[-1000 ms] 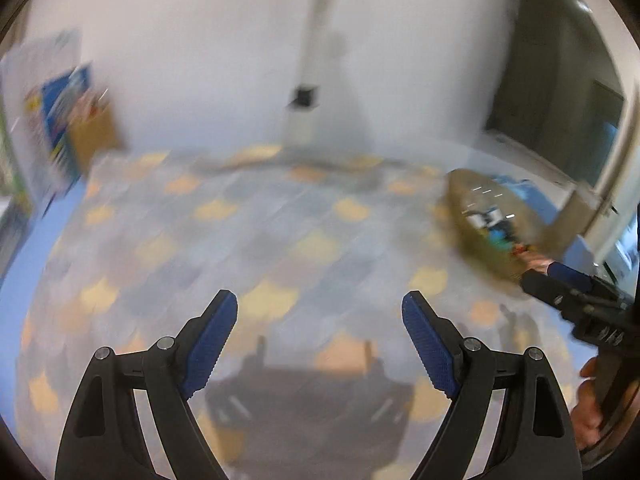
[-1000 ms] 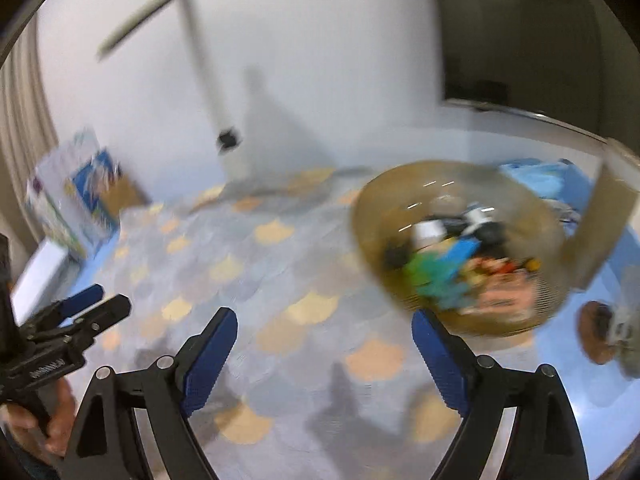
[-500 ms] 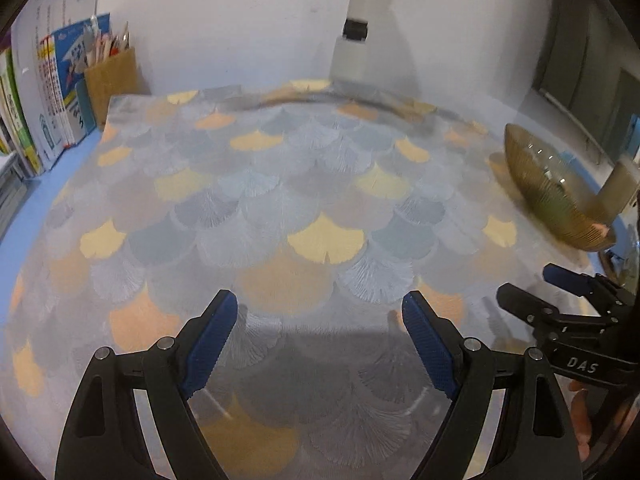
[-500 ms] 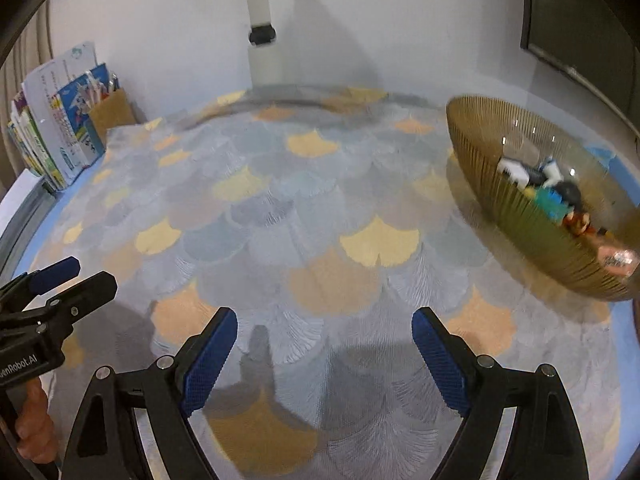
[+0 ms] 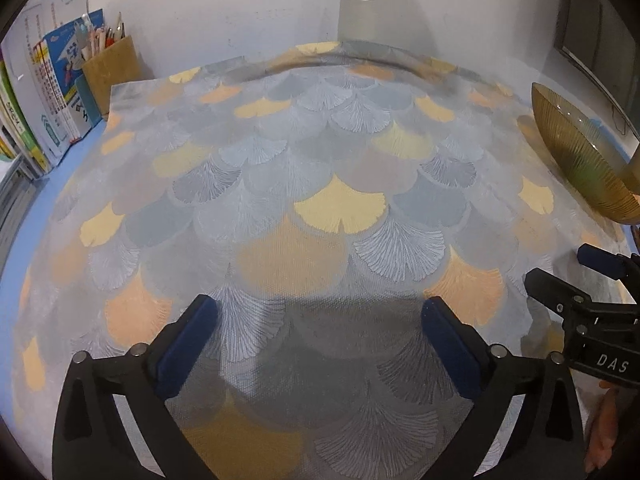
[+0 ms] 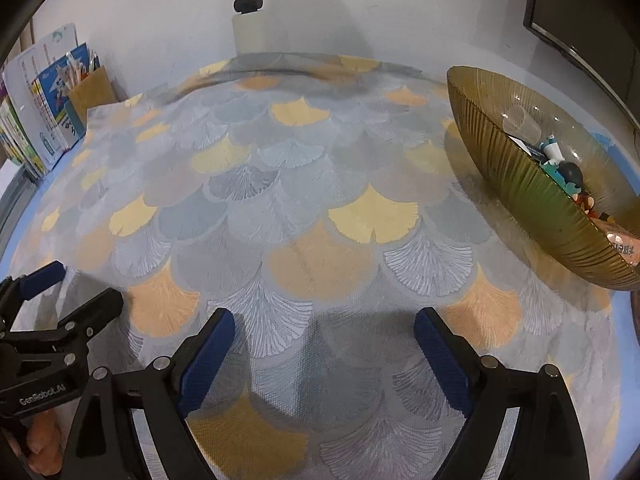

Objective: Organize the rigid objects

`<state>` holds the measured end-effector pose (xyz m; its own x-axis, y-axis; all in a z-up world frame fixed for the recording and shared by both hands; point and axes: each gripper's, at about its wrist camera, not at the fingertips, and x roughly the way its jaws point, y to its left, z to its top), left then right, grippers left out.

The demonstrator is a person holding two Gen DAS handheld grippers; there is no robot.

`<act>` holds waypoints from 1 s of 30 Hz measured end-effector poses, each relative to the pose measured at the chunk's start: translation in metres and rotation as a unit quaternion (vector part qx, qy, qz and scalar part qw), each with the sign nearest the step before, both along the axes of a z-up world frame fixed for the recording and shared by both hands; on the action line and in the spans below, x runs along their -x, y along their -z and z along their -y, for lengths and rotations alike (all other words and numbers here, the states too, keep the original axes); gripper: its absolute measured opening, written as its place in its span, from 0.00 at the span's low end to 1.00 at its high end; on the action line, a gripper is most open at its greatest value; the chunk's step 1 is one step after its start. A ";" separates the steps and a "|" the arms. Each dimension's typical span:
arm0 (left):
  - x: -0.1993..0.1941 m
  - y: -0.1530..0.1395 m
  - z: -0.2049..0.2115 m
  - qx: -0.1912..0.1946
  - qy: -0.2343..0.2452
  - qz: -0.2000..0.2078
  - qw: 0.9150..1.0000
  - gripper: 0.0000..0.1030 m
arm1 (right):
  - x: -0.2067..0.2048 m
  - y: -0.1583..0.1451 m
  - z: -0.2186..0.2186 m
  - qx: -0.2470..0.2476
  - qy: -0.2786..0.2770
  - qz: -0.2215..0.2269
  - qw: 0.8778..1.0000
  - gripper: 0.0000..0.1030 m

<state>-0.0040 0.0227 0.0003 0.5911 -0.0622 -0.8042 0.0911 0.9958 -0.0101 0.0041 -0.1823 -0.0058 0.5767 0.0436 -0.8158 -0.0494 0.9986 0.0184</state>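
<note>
An amber ribbed glass bowl [image 6: 520, 188] stands at the right edge of the fan-patterned mat [image 6: 304, 184]. It holds a clear cup [image 6: 520, 122] and several small toys [image 6: 566, 170]. In the left wrist view only the bowl's outer wall [image 5: 576, 164] shows, far right. My left gripper [image 5: 318, 306] hovers over bare mat, its jaws opening with nothing between them. My right gripper [image 6: 324, 317] is also over bare mat, jaws opening slightly and empty, left of the bowl. Each gripper appears in the other's view: right gripper [image 5: 564, 268], left gripper [image 6: 82, 286].
Upright books [image 5: 48, 92] and a tan pen holder [image 5: 110, 68] stand at the back left. A white post with a black collar [image 5: 358, 4] rises at the back wall. A dark screen [image 6: 580, 20] is at the back right. Blue table [image 5: 24, 216] borders the mat.
Both grippers have come down and tipped toward the mat, which now fills both views. The left jaws stand wider than before. The bowl has shifted toward the right edge.
</note>
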 end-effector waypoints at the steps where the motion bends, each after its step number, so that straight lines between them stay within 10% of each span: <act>1: 0.000 0.000 0.000 0.000 0.000 0.000 1.000 0.99 | 0.000 0.000 0.000 -0.001 0.000 0.000 1.000 0.89; 30: -0.001 0.001 -0.002 -0.001 0.003 0.000 1.000 0.99 | -0.003 0.002 -0.004 0.001 -0.001 -0.009 1.000 1.00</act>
